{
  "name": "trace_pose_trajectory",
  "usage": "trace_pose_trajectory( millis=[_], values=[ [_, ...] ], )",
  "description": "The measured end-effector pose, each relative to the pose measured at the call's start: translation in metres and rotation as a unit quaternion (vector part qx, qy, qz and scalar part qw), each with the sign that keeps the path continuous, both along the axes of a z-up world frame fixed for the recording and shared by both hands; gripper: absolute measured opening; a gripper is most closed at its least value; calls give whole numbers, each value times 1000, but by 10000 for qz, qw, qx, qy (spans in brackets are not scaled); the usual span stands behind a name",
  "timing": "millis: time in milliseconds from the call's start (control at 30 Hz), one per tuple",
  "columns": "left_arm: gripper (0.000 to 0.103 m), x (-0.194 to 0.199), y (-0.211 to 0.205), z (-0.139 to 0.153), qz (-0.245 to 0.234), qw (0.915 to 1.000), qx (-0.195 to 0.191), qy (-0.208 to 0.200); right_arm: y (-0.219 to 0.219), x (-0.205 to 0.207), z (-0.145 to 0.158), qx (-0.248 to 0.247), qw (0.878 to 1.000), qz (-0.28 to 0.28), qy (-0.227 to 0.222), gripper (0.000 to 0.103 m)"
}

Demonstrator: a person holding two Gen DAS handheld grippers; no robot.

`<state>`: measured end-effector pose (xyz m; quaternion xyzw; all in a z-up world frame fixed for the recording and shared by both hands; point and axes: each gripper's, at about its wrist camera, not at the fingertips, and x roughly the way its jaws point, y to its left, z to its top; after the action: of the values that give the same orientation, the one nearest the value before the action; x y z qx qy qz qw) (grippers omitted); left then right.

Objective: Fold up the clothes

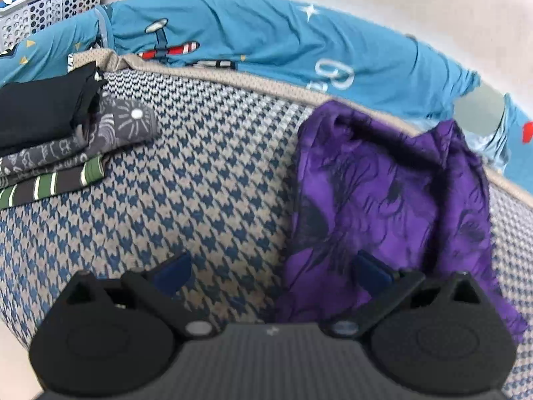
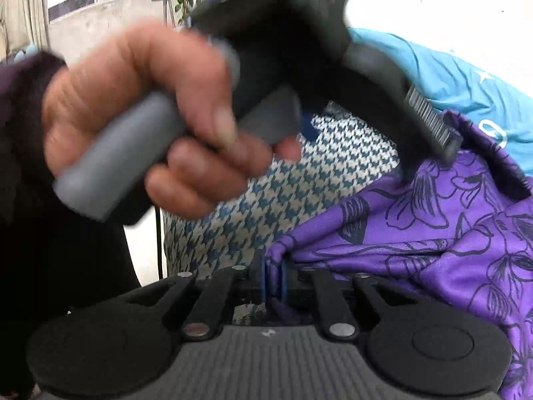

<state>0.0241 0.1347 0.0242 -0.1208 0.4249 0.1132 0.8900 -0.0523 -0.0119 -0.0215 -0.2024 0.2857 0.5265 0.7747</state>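
Pinching purple floral garment (image 2: 416,240) by bunched edge, right gripper (image 2: 273,286) fingers pressed together on cloth. Left gripper (image 1: 271,271) spread wide, holding nothing; garment lies crumpled ahead-right of it, near far edge of houndstooth cushion (image 1: 200,183). Folded stack (image 1: 50,146) at left edge.

Black gripper (image 1: 271,271), blue pads, dark sleeve (image 2: 20,106).

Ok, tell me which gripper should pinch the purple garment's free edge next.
Left. The left gripper is open beside the purple garment; the right gripper is already shut on its edge.
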Motion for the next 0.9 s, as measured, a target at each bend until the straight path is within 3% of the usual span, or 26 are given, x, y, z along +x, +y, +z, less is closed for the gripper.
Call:
trace_pose_trajectory(
  millis=[233,467,567,767,900],
  values=[
    [103,2,-4,-5,27,10000,66,61,-28,-1,22,316,9995,-49,-59,20],
    [103,5,-9,-9,107,9998,106,155,-64,37,43,777,9897,-1184,-231,27],
    [103,7,-11,-10,142,9996,123,195,-73,60,47,865,9790,-1822,-310,31],
    [103,4,-20,3,99,9995,166,-265,-99,94,51,1299,9497,-2845,146,38],
    [103,13,-30,-5,-21,9999,100,-34,-115,114,50,1502,9262,-3435,398,48]
  ],
)
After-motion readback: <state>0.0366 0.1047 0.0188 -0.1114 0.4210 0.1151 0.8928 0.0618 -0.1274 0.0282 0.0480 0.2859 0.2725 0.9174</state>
